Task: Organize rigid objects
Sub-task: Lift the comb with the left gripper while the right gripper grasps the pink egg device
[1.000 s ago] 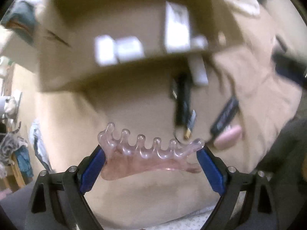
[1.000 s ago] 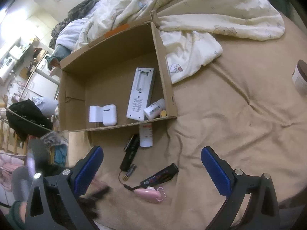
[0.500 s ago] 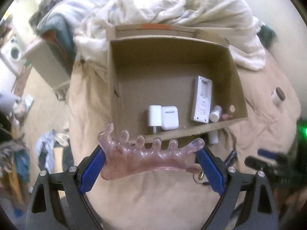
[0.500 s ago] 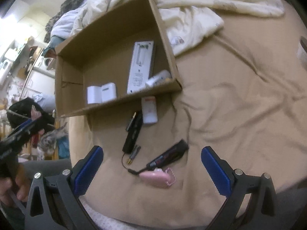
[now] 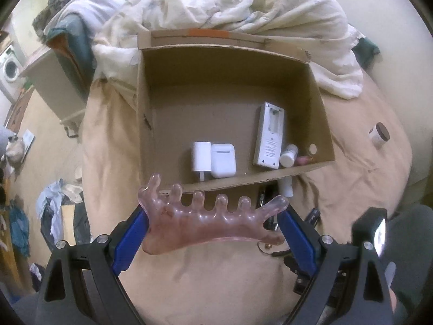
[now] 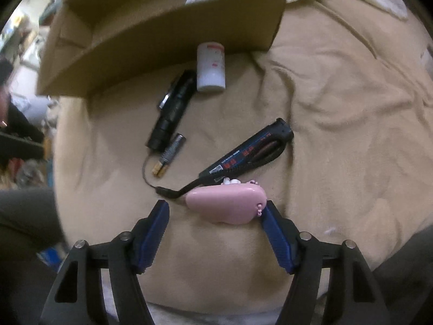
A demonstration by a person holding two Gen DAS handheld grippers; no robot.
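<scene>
My left gripper (image 5: 213, 224) is shut on a clear pink toothed comb (image 5: 211, 222) and holds it above the bed, just in front of the cardboard box (image 5: 146, 103). The box holds a white charger (image 5: 201, 157), a white earbud case (image 5: 223, 159), a white remote (image 5: 270, 135) and a small white bottle (image 5: 289, 155). My right gripper (image 6: 215, 214) is open and low over the bed, with a pink oval case (image 6: 227, 203) between its fingertips, nearer the right one. Beyond it lie a black flashlight (image 6: 174, 108), a battery (image 6: 169, 157), a black knife-like tool (image 6: 249, 154) and a white bottle (image 6: 211, 67).
The box's near wall (image 6: 162, 35) stands just behind the loose items. A crumpled cream duvet (image 5: 243, 8) lies behind the box. A small brown-lidded jar (image 5: 379, 135) sits on the bed at the right. Clothes and clutter (image 5: 54, 211) lie on the floor at the left.
My left gripper has risen and pulled back with the comb, so the whole box now shows. My right gripper has dropped towards the pink case and narrowed its opening.
</scene>
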